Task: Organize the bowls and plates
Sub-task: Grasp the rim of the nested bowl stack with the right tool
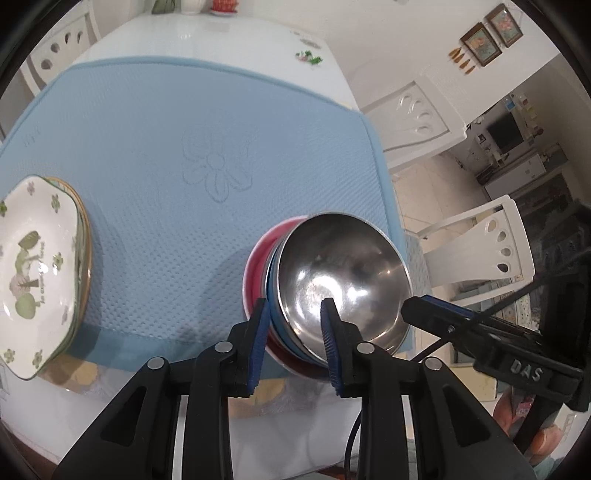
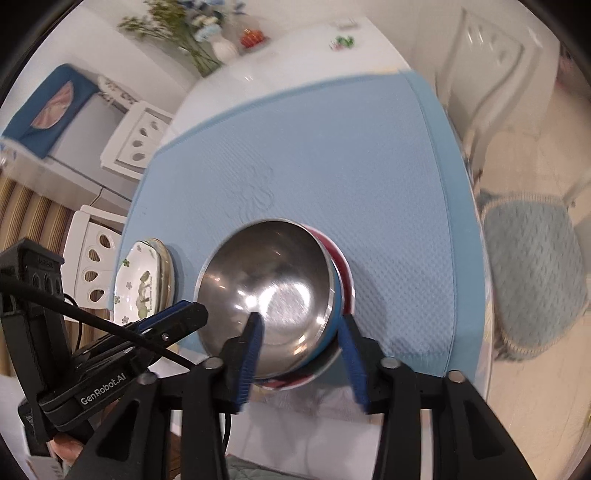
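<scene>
Gripping the nested bowls from both sides appears to be the step in hand, and it is best done slowly. A steel bowl (image 1: 341, 280) is seated in a blue bowl (image 1: 275, 314), which is seated in a red bowl (image 1: 255, 273); the nest sits tilted at the near edge of the blue mat (image 1: 177, 147) on the bench (image 1: 207, 33).

The left gripper (image 1: 293, 334) is part open, straddling the rims on the nest's left side: one finger is outside the red bowl and the other is inside the steel bowl. Whether the pads are pressing cannot be told. The right gripper (image 2: 301, 350) is likewise part open, with one finger inside the steel bowl and the other outside the blue wall. Firm contact there cannot be confirmed either.

If the nest is to be moved, both grippers should be closed evenly before any lift, since steel is slick and the tilt could let the top bowl slide out. If only the steel bowl is to be taken, the outer fingers should be set between rims instead.

The plates (image 1: 37, 269), stacked with a floral one on top, are well left of the nest and should be given room.
</scene>
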Tool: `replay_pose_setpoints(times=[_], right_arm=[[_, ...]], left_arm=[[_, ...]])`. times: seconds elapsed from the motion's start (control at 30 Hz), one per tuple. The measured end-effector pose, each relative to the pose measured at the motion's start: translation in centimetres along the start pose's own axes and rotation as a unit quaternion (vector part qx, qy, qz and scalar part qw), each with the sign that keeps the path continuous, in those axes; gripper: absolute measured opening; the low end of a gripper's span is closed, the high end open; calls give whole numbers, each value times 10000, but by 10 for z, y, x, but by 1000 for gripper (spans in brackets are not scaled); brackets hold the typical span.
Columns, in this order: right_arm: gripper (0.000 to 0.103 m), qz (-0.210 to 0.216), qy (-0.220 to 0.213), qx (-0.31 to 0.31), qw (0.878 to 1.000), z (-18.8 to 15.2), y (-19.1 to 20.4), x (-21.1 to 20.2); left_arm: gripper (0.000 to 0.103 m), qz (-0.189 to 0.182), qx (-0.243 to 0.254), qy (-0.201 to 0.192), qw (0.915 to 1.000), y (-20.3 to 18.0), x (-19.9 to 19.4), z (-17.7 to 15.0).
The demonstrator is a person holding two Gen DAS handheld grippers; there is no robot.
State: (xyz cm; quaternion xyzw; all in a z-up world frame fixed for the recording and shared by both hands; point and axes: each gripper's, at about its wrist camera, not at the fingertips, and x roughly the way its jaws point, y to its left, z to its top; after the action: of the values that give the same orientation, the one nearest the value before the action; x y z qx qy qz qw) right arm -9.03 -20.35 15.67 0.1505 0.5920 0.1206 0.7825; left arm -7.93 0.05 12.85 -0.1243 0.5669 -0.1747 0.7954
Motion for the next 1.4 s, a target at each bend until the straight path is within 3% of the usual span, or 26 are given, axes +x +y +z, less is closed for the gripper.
replay_pose_setpoints(times=[0.03, 0.1, 0.17, 0.23, 0.47, 1.03, 1.2, 1.33, 1.4], right_arm=[[54, -3, -85, -63, 9999, 0, 4, -3], [55, -59, -220, -225, 9995, -1, 11, -7], [55, -132, -273, -382, 9988, -2, 19, -8], [55, -182, -310, -467, 9983, -3, 23, -9], [55, -427, -366, -736, 9957, -7, 26, -9], [56, -431, -231, -629, 9968, -11, 17, -7], [56, -311, -123, -403, 9986, -10, 8, -5], [68, -161, 102, 209, 9996, -7, -15, 3], [68, 41, 195, 580, 9981, -6, -27, 6]], left_arm=[[27, 9, 21, -65, 10000, -1, -3, 1], [32, 23, 37, -144, 9999, -3, -6, 2], [55, 106, -3, -194, 9998, -4, -8, 4], [61, 100, 14, -348, 9993, -7, -13, 5], [61, 254, 168, -458, 9985, -16, -15, 7], [61, 268, 87, -467, 9985, -16, -16, -1], [61, 238, -37, -468, 9986, -12, -16, -3], [62, 89, -217, -378, 9990, -5, -12, -4], [71, -195, -325, -231, 9990, -3, -8, -5]])
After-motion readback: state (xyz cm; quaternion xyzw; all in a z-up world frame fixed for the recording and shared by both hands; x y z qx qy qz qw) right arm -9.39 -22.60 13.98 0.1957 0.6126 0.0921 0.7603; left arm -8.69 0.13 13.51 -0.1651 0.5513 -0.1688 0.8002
